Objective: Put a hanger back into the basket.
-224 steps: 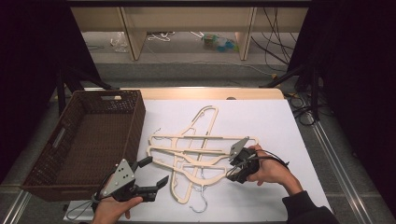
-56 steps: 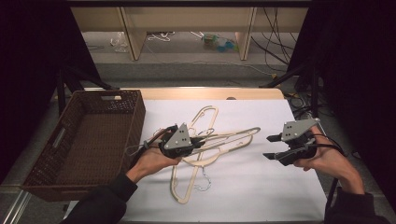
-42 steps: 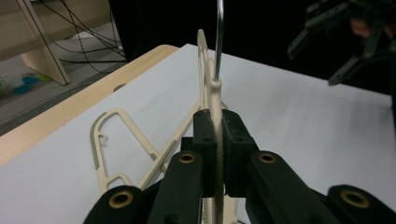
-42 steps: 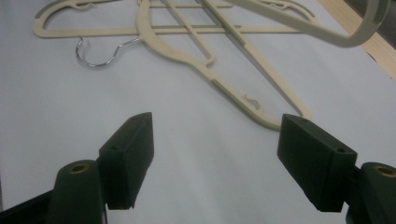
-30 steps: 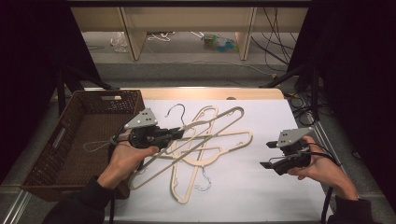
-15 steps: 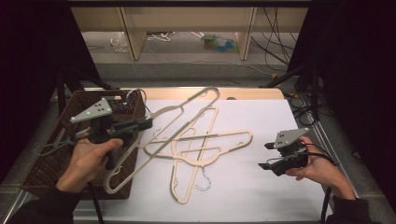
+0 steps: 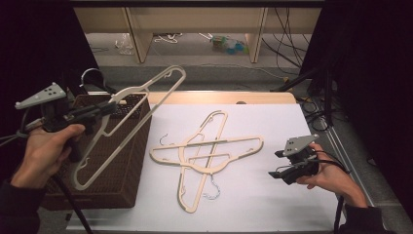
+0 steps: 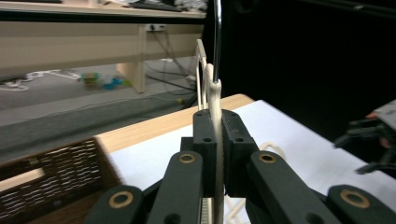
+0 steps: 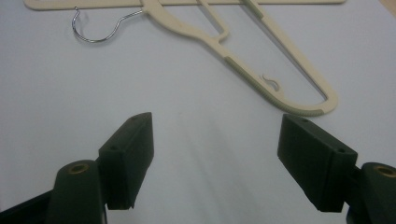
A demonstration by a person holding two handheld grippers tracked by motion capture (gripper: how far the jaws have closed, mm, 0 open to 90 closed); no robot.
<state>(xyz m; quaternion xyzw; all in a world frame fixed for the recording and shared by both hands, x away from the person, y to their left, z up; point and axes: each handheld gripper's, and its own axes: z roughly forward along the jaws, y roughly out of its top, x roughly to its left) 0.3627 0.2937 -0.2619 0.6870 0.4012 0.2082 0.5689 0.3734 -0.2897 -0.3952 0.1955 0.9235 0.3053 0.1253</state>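
Note:
My left gripper (image 7: 103,110) is shut on a cream plastic hanger (image 7: 146,95) near its neck and holds it tilted in the air over the brown wicker basket (image 7: 127,161). In the left gripper view the jaws (image 8: 216,140) pinch the hanger's cream stem (image 8: 214,93) edge-on, with its metal hook rising above. Two more cream hangers (image 7: 207,151) lie crossed on the white table top. My right gripper (image 7: 275,164) hovers low at the table's right, open, nothing between its fingers (image 9: 217,158); a hanger's arm (image 9: 275,70) lies just ahead of it.
The white sheet (image 7: 272,122) covers the table, and a wooden strip runs along its far edge. The basket stands at the left end. Shelving and cables lie on the floor beyond. My right gripper (image 8: 369,140) shows far off in the left gripper view.
My left hand has carried the held hanger leftward and upward, from above the pile to above the basket. The right hand has stayed put.

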